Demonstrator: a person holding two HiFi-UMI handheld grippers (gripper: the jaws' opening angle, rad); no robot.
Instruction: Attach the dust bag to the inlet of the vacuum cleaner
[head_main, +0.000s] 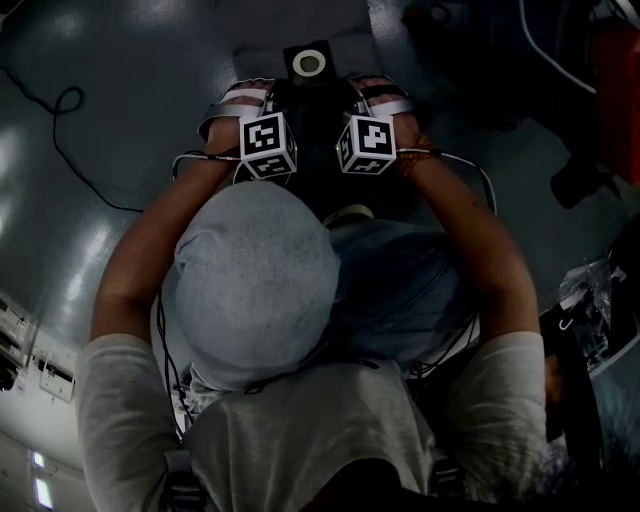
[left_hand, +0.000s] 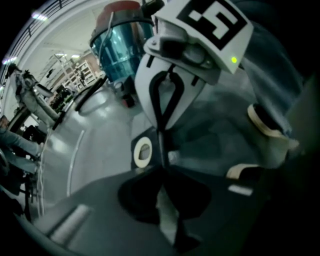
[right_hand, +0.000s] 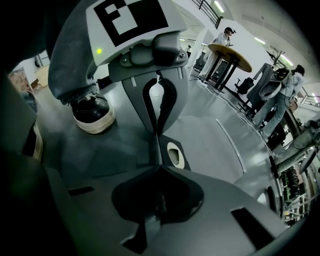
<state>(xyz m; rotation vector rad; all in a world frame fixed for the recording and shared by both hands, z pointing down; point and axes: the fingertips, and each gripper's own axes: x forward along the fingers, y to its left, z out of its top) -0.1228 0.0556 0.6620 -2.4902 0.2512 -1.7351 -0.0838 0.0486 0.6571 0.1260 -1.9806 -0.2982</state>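
Grey dust bag (head_main: 309, 63), one; left gripper (left_hand: 163, 167), right gripper (right_hand: 157, 165), both clenched on it.

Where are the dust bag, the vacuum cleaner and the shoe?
dust bag (head_main: 308, 63), head view, at its ringed opening.
vacuum cleaner (left_hand: 120, 55), left gripper view, on its blue drum.
shoe (right_hand: 95, 125), right gripper view, on its pale sole.

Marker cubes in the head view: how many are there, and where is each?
2. The left cube and the right cube sit side by side near the top, just below the dust bag's ringed collar. The person's head could hide more.
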